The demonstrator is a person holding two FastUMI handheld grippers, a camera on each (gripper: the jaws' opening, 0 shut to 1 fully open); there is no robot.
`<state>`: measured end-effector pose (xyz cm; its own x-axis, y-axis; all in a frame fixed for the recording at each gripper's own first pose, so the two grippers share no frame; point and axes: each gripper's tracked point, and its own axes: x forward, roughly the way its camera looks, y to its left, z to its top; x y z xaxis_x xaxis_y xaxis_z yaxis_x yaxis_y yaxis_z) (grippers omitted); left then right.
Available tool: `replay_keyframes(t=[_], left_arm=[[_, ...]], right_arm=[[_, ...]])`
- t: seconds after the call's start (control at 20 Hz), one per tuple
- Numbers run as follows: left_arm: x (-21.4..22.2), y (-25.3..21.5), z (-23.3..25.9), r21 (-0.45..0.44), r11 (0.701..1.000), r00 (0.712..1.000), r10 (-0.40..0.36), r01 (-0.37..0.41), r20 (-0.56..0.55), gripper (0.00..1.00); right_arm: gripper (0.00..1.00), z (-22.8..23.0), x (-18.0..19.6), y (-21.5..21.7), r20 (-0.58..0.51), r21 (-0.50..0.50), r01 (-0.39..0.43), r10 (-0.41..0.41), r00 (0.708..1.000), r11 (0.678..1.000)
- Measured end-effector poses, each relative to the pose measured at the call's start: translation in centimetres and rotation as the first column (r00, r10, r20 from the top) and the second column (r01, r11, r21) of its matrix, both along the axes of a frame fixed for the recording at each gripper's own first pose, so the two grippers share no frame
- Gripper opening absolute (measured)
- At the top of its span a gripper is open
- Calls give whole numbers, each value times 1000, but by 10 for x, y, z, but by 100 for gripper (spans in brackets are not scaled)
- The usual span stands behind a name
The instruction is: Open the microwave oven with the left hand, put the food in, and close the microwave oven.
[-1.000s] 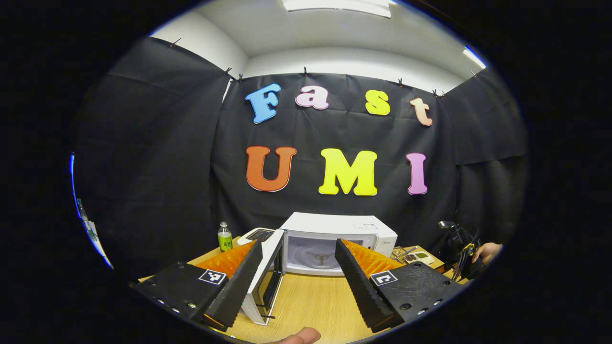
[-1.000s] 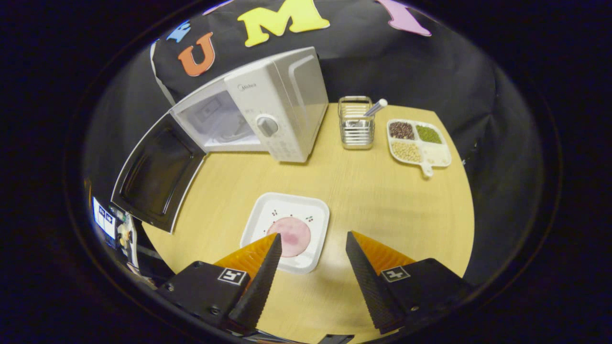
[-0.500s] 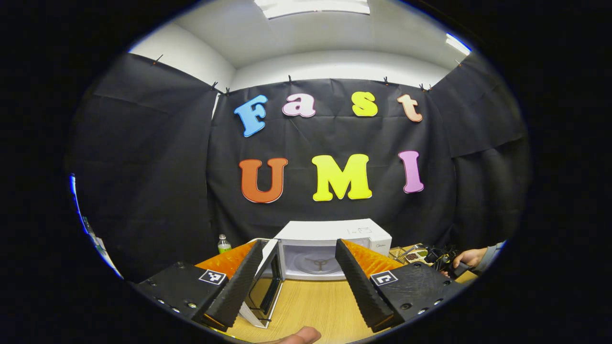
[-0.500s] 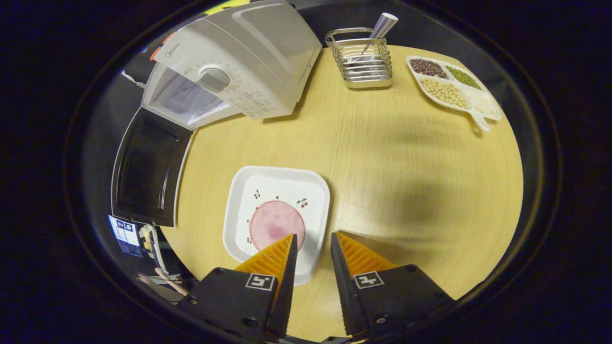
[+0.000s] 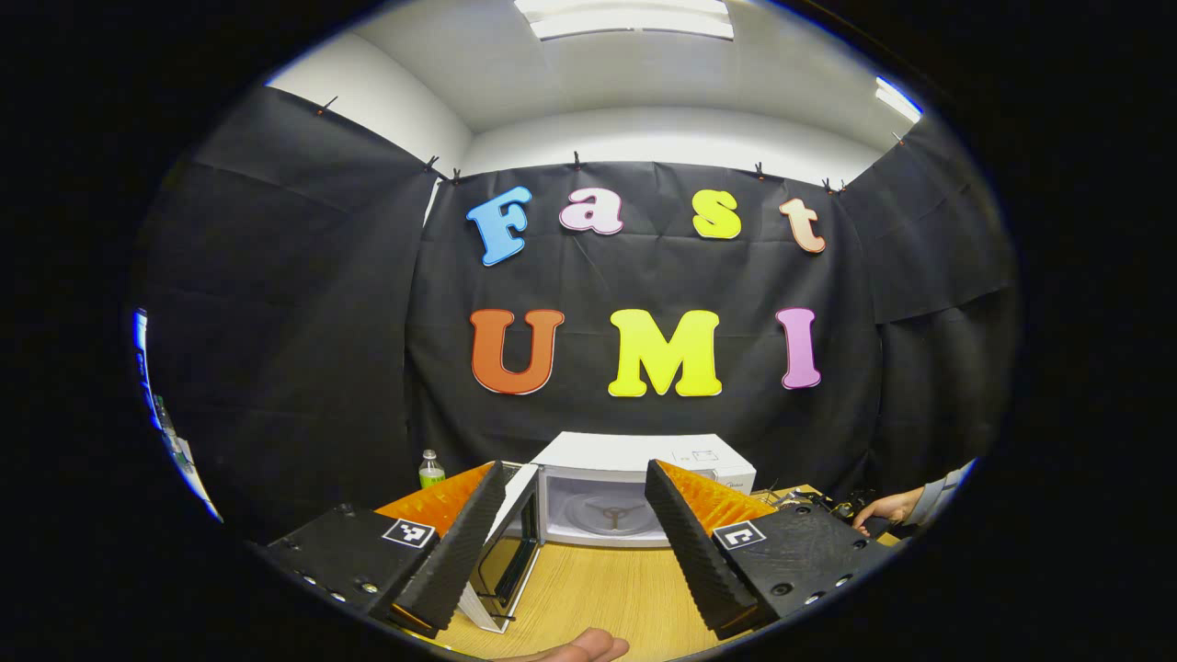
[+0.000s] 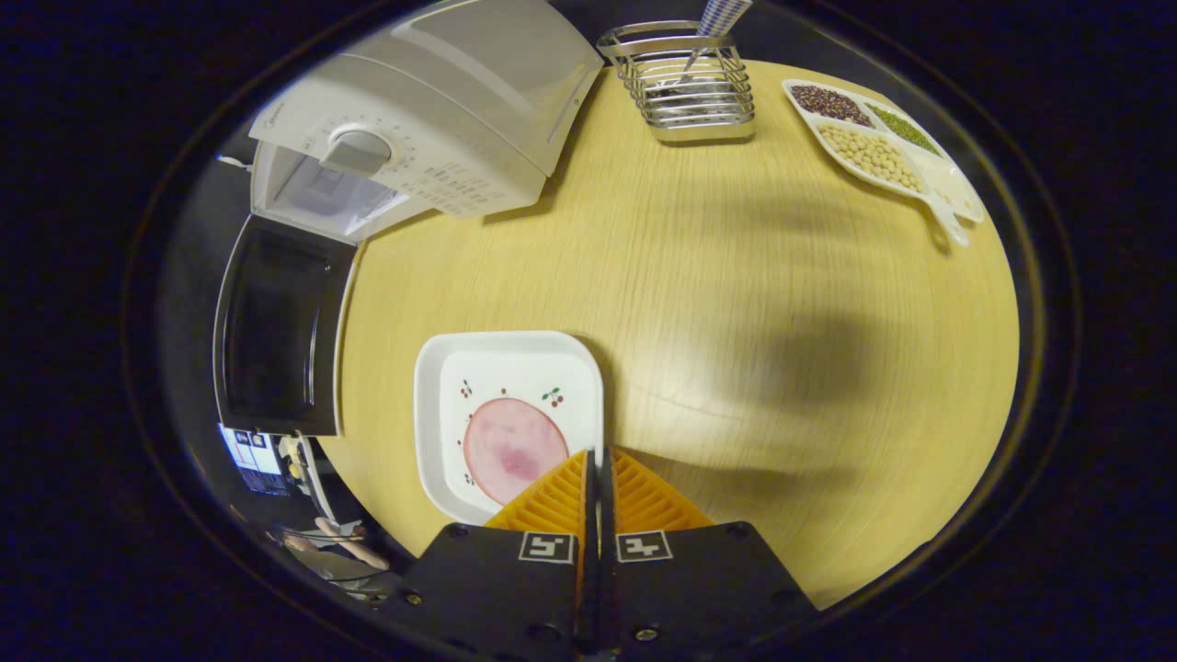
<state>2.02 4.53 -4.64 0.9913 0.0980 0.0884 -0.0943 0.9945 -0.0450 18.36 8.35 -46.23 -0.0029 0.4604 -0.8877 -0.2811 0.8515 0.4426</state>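
Note:
The white microwave [image 5: 644,452] stands at the back of the table, its door [image 5: 510,542] swung open to the left and the turntable visible inside. My left gripper [image 5: 576,471] hovers open in front of it, holding nothing. In the right gripper view the microwave [image 6: 441,119] and its open door [image 6: 280,340] lie at the upper left. A white square plate [image 6: 510,368] carrying a pink round slice of food [image 6: 515,450] rests on the table near the front. My right gripper [image 6: 596,455] is shut on the plate's right rim.
A wire basket [image 6: 685,83] with a utensil and a divided dish of beans [image 6: 883,152] sit at the far side of the wooden table [image 6: 754,322]. A green bottle [image 5: 429,469] stands left of the microwave. A person's hand [image 5: 878,507] shows at the right.
My right gripper dropped toward the plate and went from wide open to shut on its right rim. My left gripper stayed open, with the microwave lower and farther in its view.

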Motion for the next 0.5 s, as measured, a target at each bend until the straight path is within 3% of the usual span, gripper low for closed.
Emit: replay_keyframes(t=[0.25,0.5], left_arm=[[-11,7,2,-7,1000,1000,-2,2,22,94],[-22,14,-3,-15,1000,1000,-8,9,28,94]], right_arm=[[0,0,-10,1,-21,124,95,-94,995,988],[0,14,-39,11,-88,243,210,-194,977,947]])
